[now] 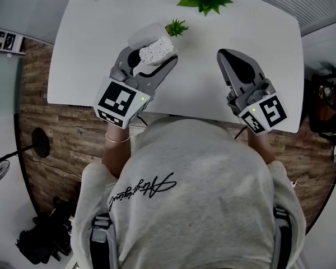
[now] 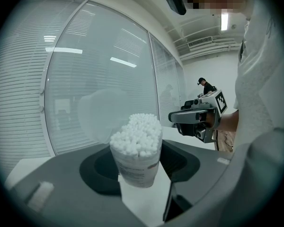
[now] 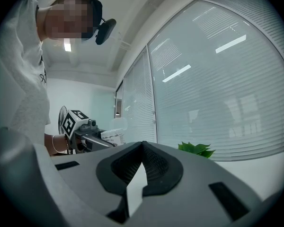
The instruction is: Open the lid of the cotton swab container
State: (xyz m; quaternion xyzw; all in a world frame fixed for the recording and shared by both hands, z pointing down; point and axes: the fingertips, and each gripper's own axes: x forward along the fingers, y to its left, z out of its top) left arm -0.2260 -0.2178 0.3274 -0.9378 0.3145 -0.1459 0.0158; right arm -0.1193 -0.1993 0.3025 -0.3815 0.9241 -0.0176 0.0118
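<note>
At the left part of the rounded white table, the left gripper clamps the small clear plastic cotton swab container by its body. The right gripper is closed on nothing, well apart. The container looks light, thin and slippery; a low hold seems best. The left gripper view shows more clearly than the head view its frosted lid swung back behind the white swabs.

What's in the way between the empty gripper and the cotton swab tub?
Nothing visible. Only bare white table lies between the right gripper and the cotton swab container, held by the left gripper, its lid already open.
</note>
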